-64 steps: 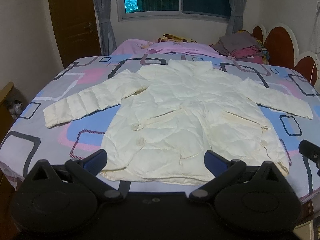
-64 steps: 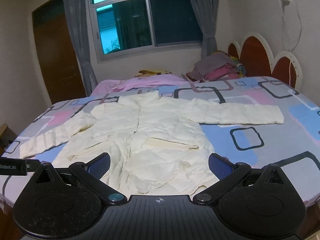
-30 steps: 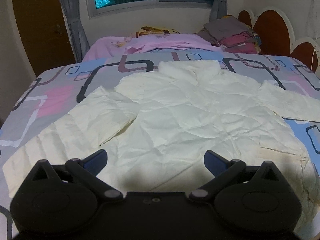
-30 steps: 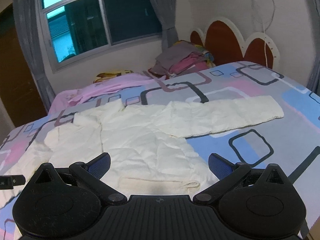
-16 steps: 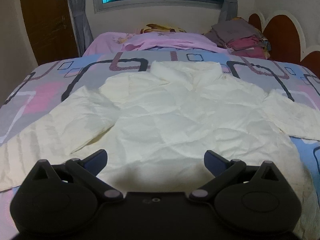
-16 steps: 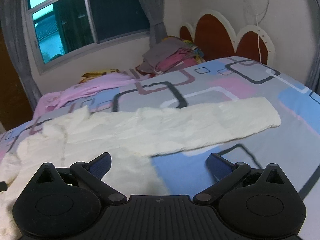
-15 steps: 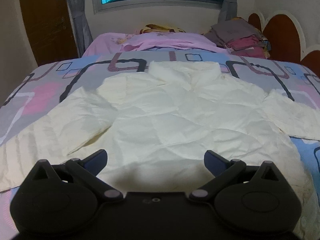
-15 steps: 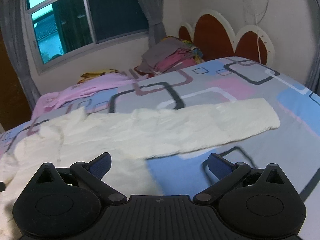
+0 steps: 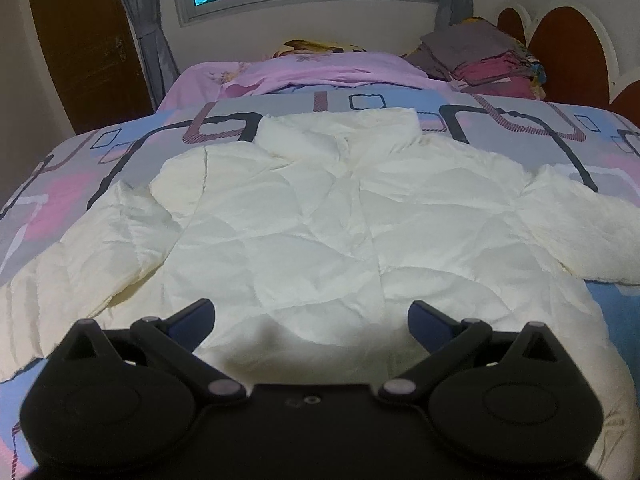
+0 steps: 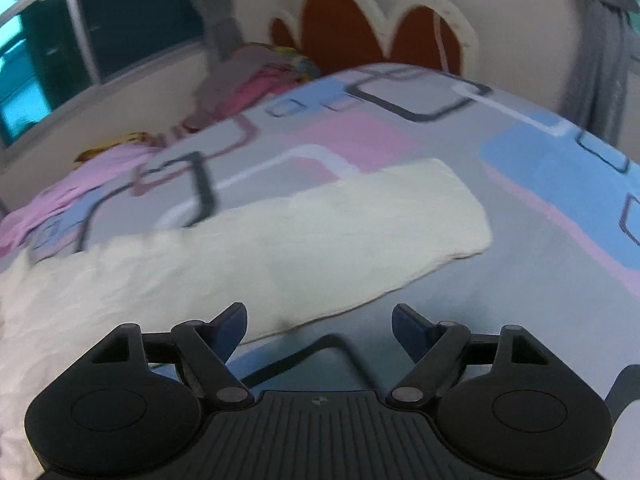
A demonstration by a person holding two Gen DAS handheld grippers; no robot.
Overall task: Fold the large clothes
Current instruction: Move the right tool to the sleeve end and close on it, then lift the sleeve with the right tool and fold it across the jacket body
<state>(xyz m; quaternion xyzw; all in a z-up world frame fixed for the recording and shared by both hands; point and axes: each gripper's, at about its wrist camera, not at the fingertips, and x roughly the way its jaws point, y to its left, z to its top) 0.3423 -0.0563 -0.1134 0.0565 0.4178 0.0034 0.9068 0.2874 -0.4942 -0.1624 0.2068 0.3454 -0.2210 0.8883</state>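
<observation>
Your left hand-held gripper [image 9: 311,312] sits at 6 o'clock in its view, jaws spread wide with nothing between them. Its blue fingertips [image 9: 192,314] hover over the lower chest of a cream quilted jacket [image 9: 320,216], and whether they touch the fabric cannot be told. The jacket lies flat and face up on the bed [image 9: 72,168], which wears a sheet printed with pink, blue and grey rounded squares. The collar [image 9: 336,132] points to 12 o'clock. One sleeve [image 9: 80,264] runs out toward 8 o'clock, the other toward 3 o'clock. Beyond the collar at 12 o'clock lies a pink blanket [image 9: 320,72], and at 1 o'clock a stack of folded clothes [image 9: 480,60] rests beside the scalloped headboard [image 9: 560,36].

Your right hand-held gripper [image 10: 319,318] also stands spread and empty, its jaws somewhat less far apart than the left one's. Its view is blurred. The jacket's right-side sleeve [image 10: 320,236] stretches from 9 o'clock to its cuff at 3 o'clock, just ahead of the fingertips [image 10: 234,320]. The left fingertip overlaps the sleeve's near edge; the right one is over bare sheet. The headboard [image 10: 360,20] stands at 12 o'clock.
</observation>
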